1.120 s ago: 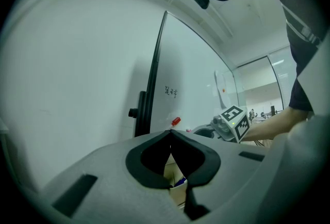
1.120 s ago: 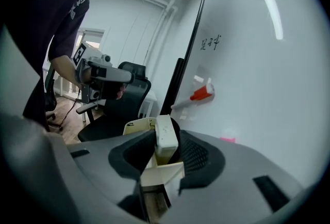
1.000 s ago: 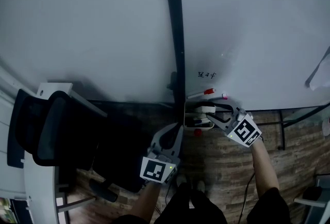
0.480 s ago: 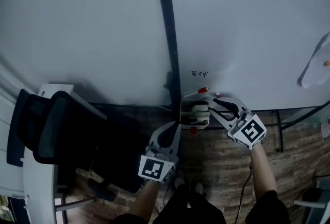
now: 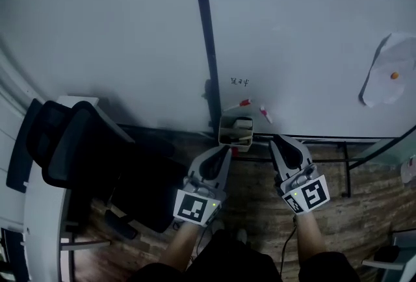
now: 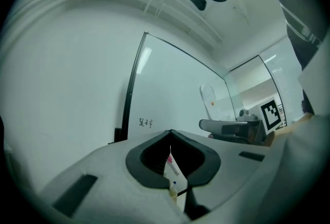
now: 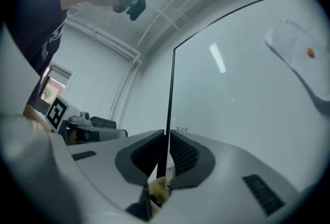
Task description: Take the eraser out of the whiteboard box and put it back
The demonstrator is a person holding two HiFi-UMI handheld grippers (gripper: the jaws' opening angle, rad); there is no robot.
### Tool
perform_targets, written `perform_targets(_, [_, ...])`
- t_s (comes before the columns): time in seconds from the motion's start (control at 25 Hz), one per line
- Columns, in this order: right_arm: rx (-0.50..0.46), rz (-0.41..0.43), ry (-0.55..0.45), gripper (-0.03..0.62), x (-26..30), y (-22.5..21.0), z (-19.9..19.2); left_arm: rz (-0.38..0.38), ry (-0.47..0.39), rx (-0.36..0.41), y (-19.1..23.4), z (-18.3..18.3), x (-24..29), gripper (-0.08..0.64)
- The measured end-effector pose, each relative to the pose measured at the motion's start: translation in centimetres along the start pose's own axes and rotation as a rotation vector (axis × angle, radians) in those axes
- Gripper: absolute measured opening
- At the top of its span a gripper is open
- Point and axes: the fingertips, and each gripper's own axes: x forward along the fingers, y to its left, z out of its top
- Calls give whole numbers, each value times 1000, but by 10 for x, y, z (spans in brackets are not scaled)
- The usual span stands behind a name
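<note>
Seen from above, the whiteboard box (image 5: 225,136) hung at the bottom edge of the whiteboard (image 5: 312,34), just right of its black frame strip (image 5: 203,34). The eraser (image 5: 240,125) showed as a pale shape inside. Just below the box, the left gripper (image 5: 225,152) was fully closed and empty. At lower right and clear of the box, the right gripper (image 5: 279,141) had just been closing to a thin slit, holding nothing. A black office chair (image 5: 71,157) filled the lower left.

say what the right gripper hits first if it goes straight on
The right gripper, whose fingers have just been closing on nothing, would probably meet the whiteboard first, near the black strip above the box; depth is unclear.
</note>
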Motion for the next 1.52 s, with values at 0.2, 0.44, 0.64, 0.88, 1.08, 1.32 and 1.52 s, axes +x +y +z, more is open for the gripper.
perform_targets(0.2, [47,-39,-85,21,-33,31,28,8,-25,33,-36,22,-25,5])
perform_targets(0.44, [105,-39,-131,9,-58,61,39,-3,-21,67,-69,29,-46,5])
perform_targets(0.64, [140,-25,-145,3,-70,76,41,-16,-26,89,-81,33,-55,5])
perform_targets(0.88, [139,-29,-150,3,-72,80,44,-19,-28,96,-83,37,-60,5])
perform_targets(1.08, [127,-35,-141,3,-69,84,42,-21,-27,94,-81,36,-61,5])
perform_targets(1.32, [124,-44,-134,3,-70,85,41,-24,-29,87,-81,35,-63,5])
perform_targets(1.52, [124,-47,-130,3,-70,86,39,-23,-29,82,-79,33,-64,5])
